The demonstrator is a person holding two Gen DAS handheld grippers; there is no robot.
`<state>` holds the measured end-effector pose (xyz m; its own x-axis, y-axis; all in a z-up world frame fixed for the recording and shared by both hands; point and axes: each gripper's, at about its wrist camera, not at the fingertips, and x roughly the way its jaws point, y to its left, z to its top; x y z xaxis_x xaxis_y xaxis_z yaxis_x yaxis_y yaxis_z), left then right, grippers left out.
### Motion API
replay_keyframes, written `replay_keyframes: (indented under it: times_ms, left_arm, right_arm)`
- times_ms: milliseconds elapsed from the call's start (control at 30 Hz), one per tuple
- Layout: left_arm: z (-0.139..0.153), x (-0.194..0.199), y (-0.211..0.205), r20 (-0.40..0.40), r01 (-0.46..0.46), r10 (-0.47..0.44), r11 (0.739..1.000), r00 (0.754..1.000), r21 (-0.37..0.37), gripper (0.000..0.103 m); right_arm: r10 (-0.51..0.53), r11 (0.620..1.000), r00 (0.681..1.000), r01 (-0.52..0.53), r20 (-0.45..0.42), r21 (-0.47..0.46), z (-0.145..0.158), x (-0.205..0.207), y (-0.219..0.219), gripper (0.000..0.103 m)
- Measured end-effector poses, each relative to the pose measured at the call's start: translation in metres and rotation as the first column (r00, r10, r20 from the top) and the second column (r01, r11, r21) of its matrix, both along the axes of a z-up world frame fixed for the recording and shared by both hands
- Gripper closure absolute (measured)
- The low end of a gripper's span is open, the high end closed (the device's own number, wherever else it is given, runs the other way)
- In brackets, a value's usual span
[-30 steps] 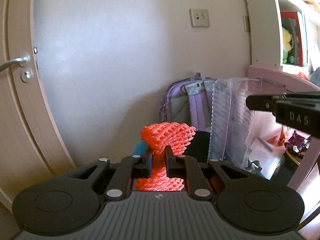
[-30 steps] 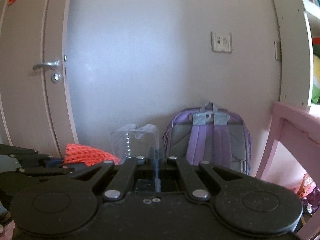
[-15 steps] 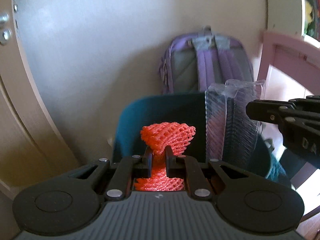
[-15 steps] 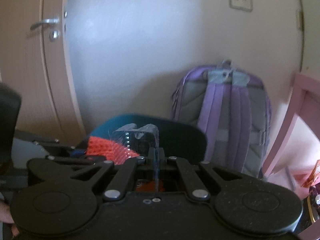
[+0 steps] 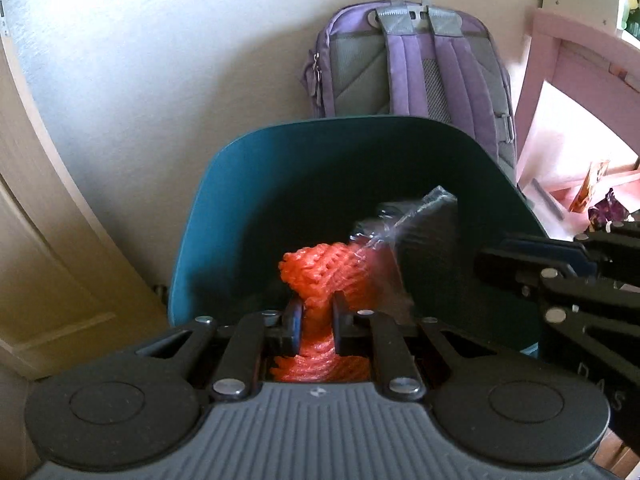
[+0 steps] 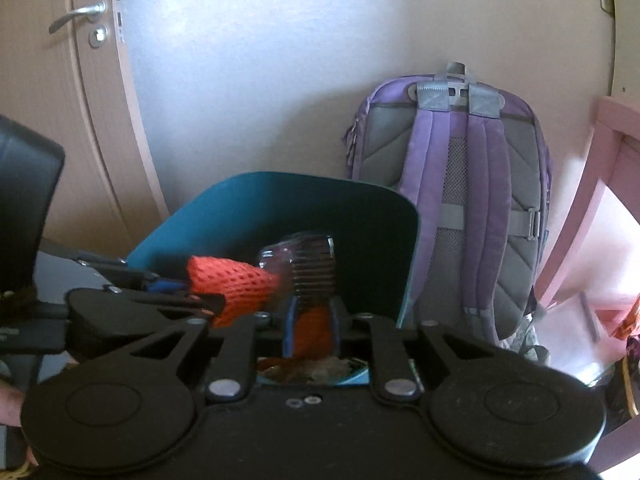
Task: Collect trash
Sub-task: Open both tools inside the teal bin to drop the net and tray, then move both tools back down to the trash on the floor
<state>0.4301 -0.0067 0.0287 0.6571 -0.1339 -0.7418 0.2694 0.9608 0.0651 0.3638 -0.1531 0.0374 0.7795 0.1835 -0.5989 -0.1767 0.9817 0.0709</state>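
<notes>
- Left gripper (image 5: 316, 322): its 2 jaws press on the orange foam net (image 5: 320, 276) at the net's narrow waist and are starting to part; the net's upper end flares above the pads and its lower end bunches behind them.
- Right gripper (image 6: 311, 326): jaws opening, with a gap between the 2 blue pads (image 6: 289, 330). The clear plastic tray (image 6: 310, 264) stands just beyond the fingertips (ribbed, blurred at its edges); whether the pads touch it, I cannot tell.
- In the left wrist view the tray (image 5: 394, 240) sits just right of the net's top, inside the bin's mouth, and the right gripper enters from the right edge.
- Teal bin (image 5: 224, 200): open mouth facing both cameras, directly past both grippers; the net and tray are over its dark interior.
- Backpack (image 6: 456, 200): purple and grey, upright against the wall, straps outward, behind and right of the bin.
- Door (image 6: 48, 80) with a metal handle at far left; pink furniture (image 5: 568, 56) at far right.
</notes>
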Motion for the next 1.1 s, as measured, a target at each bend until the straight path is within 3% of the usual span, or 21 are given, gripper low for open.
replay_keyframes:
  times_ms: [100,200,267,300,733,1100]
  left_arm:
    - [0.001,-0.003,0.002,-0.01,-0.002,0.001,1.0,1.0,-0.02,0.086]
    - [0.003,-0.007,0.002,-0.007,-0.001,0.001,0.999,1.0,-0.04,0.07]
    - [0.004,-0.01,0.0,0.005,-0.001,0.001,0.999,1.0,-0.044,0.036]
    - [0.007,-0.014,-0.001,0.021,0.001,0.0,0.999,1.0,-0.045,0.032]
    - [0.047,-0.076,0.007,0.083,0.023,-0.016,0.997,0.996,-0.078,0.027]
    - [0.056,-0.14,0.016,0.088,0.021,-0.015,0.997,0.996,-0.068,0.021]
  right_arm:
    - [0.004,1.0,1.0,-0.004,0.013,0.004,0.007,-0.006,-0.003,0.075]
    - [0.005,1.0,1.0,-0.005,0.016,0.005,0.013,-0.018,-0.003,0.068]
    - [0.009,1.0,1.0,-0.009,0.022,0.01,0.017,-0.027,-0.003,0.066]
    - [0.01,1.0,1.0,-0.011,0.024,0.012,0.019,-0.032,-0.003,0.064]
    - [0.031,0.999,0.999,-0.032,0.044,0.032,0.035,-0.1,-0.013,0.053]
    - [0.051,0.997,0.999,-0.051,0.008,0.058,0.015,-0.146,-0.027,0.047]
